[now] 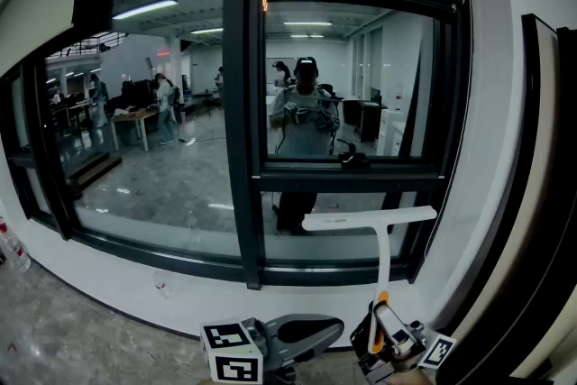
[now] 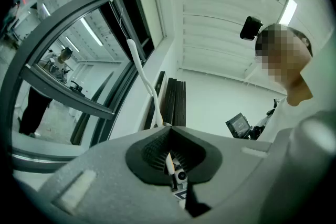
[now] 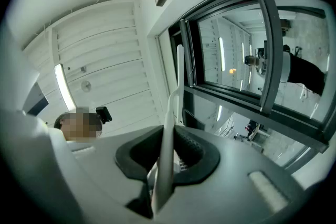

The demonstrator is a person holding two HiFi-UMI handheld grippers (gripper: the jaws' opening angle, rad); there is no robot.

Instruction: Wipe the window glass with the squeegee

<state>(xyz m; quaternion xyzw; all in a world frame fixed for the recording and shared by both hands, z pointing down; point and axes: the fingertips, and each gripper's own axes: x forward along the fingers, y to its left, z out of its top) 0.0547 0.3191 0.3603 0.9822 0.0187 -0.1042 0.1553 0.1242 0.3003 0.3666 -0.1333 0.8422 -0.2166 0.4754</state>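
Right hand-held gripper (image 3: pixel 167 150) clamps white (T-shaped) squeegee (image 1: pixel 370 218).

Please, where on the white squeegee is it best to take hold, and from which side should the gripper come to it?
Grip the lower end of the squeegee's thin, straight handle, coming from below with the jaws closing across it. The wide blade bar sits level at the top, toward the window glass, and should probably stay free. The right gripper is shut on the handle at that spot.
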